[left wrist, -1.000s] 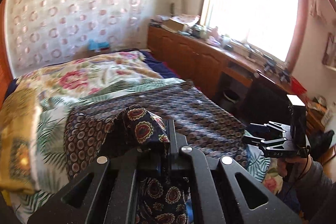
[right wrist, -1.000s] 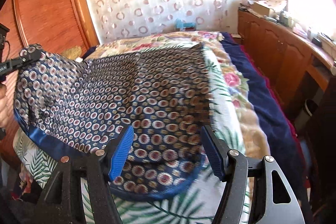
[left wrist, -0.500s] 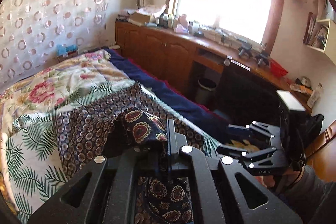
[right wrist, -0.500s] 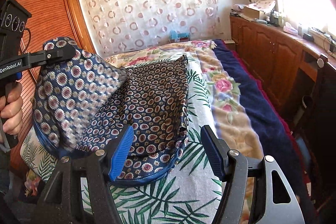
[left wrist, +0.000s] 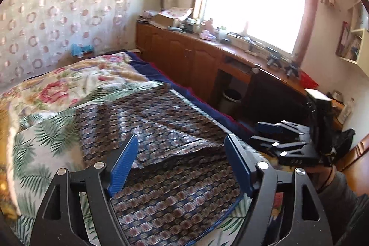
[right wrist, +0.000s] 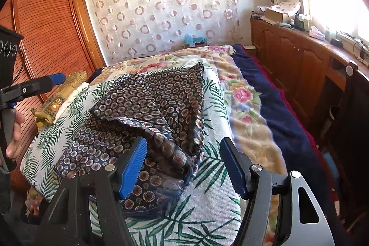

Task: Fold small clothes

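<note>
- Presently, I see the bed [right wrist: 272, 93] filling most of both views, with a dark blue blanket along its window side and a floral blanket [right wrist: 244, 93] beside that.
- On top I see a white palm-leaf sheet [right wrist: 207, 218] spread over the near part of the bed.
- I locate the task item, a navy patterned garment [right wrist: 161, 96], lying on the palm-leaf sheet; one part is folded over onto itself, and the near edge is rumpled. In the left wrist view the same garment [left wrist: 166, 130] lies flat but blurred.
- I read the left tongs [left wrist: 182, 163] as open: the jaws have just been opening, the blue pads stand wide apart, and the garment lies below them, not pinched.
- I read the right tongs [right wrist: 184, 165] as open as well, poised above the garment's rumpled near edge with nothing clamped.
- I see a hand [right wrist: 13, 130] on the left tongs' grip at the edge of the right wrist view.
- A small gold-coloured cloth roll [right wrist: 60, 96] lies at the bed's far left edge.
</note>
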The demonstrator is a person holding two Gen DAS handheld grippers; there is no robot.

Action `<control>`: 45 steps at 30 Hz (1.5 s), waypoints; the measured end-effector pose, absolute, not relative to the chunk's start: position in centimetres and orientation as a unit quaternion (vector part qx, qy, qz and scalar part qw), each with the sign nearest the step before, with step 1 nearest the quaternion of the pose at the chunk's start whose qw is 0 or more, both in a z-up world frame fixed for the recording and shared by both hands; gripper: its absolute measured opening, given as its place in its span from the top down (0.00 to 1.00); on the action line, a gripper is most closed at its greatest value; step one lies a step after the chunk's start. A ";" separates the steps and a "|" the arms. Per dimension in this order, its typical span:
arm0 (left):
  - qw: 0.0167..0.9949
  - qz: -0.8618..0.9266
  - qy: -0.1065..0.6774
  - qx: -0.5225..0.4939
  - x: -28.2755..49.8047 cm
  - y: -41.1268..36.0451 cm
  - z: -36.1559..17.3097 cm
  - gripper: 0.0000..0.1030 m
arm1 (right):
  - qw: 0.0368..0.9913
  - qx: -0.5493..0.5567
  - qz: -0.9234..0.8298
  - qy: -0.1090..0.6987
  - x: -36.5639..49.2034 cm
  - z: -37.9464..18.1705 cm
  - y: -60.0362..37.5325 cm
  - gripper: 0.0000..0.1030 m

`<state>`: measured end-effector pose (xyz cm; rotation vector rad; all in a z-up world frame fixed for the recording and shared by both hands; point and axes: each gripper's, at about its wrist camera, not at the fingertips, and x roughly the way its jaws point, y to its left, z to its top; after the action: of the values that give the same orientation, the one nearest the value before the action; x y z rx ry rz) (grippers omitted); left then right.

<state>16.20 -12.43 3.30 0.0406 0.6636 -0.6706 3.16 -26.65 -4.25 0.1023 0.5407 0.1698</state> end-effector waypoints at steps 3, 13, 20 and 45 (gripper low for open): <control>0.897 -0.301 0.324 0.012 16.3 -10.4 2.6 0.25 | 0.959 0.042 0.088 0.265 3.4 -3.9 -26.1 0.34; 0.916 -0.232 0.327 0.006 16.4 -5.1 -0.2 0.25 | 0.954 0.003 0.119 0.276 6.7 -3.3 -22.2 0.34; 0.917 -0.214 0.335 -0.005 17.0 -2.4 -1.8 0.25 | 0.939 -0.047 0.155 0.302 10.9 -3.4 -18.0 0.34; 0.911 -0.197 0.362 -0.011 21.0 -0.5 -6.2 0.25 | 0.888 -0.107 0.242 0.376 22.7 -5.6 -10.7 0.34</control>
<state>20.95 -0.51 -6.17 -0.0229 0.7464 -0.4055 22.66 -10.68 -5.58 -0.2221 0.7809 0.5027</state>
